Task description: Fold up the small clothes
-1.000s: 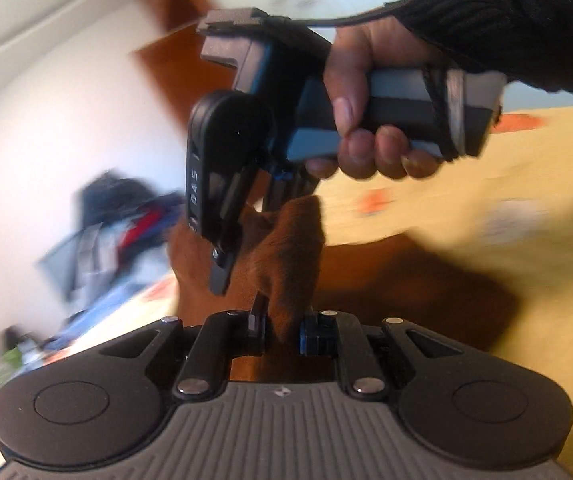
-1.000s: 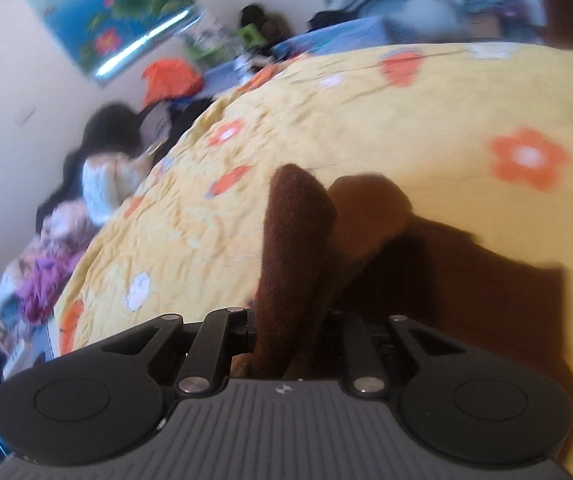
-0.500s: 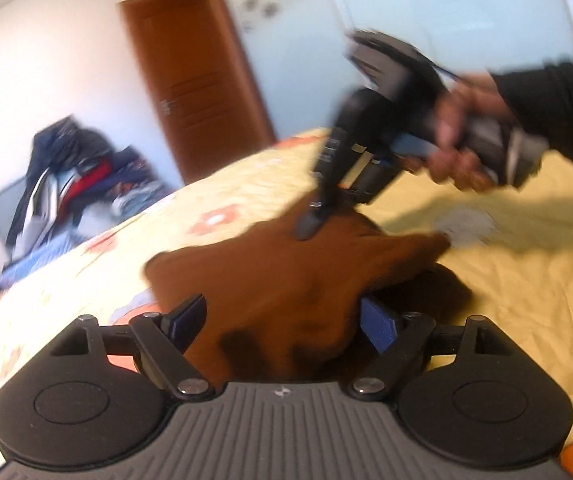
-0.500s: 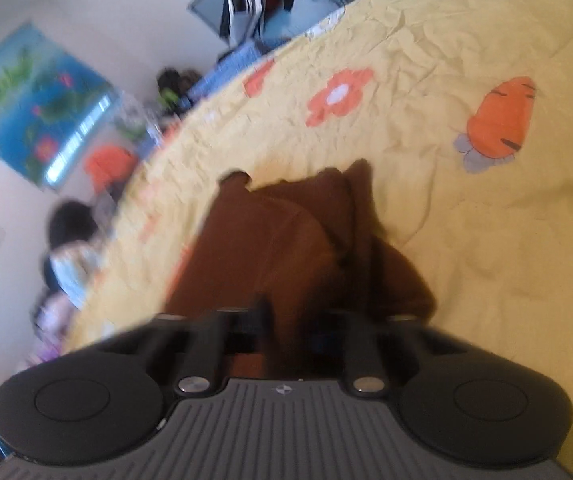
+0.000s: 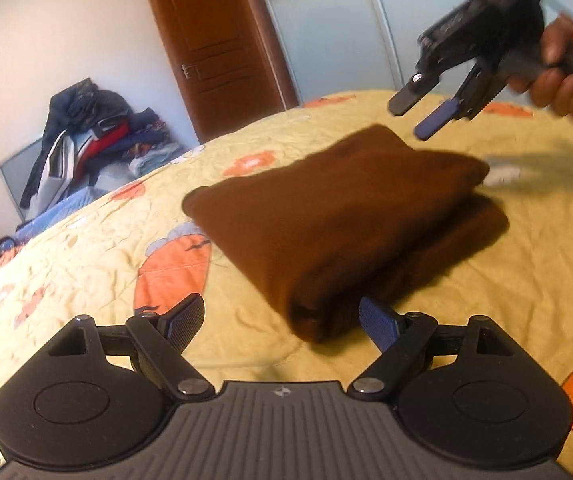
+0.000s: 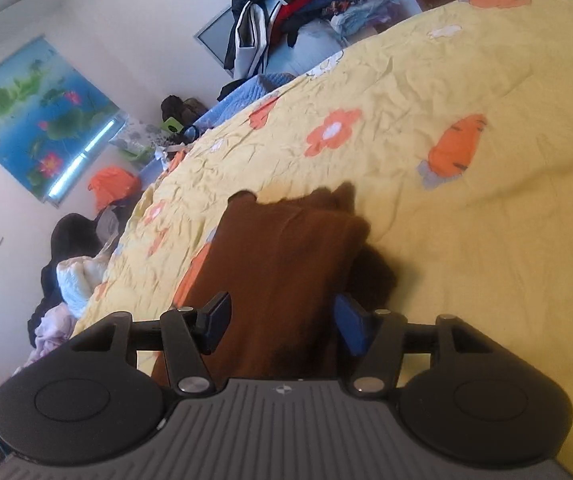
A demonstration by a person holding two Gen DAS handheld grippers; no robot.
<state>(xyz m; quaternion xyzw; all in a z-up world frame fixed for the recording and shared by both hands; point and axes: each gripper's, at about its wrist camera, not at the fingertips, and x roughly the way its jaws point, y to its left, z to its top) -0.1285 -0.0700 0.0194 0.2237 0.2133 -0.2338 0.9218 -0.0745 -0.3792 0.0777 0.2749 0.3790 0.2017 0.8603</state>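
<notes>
A brown garment (image 5: 346, 216) lies folded in a thick rectangle on the yellow bedspread (image 5: 86, 272). My left gripper (image 5: 282, 320) is open just in front of its near corner, and neither pad touches the cloth. My right gripper (image 5: 410, 122), held by a hand (image 5: 558, 76), hangs above the garment's far right corner with its fingers apart. In the right wrist view the brown garment (image 6: 286, 260) runs between the fingers of the right gripper (image 6: 284, 318). Its jaws are opening and the pads stand clear of the cloth.
The bedspread (image 6: 466, 240) bears orange carrots and flowers. A heap of clothes (image 5: 86, 132) is piled against the wall beyond the bed, beside a wooden door (image 5: 214, 52). More clothes (image 6: 70, 276) and an orange bag (image 6: 112, 184) lie off the bed's edge.
Both grippers let go of the brown garment and opened. The garment dropped into a folded rectangle on the bed. Both grippers drew back, the right one rising away to the upper right.
</notes>
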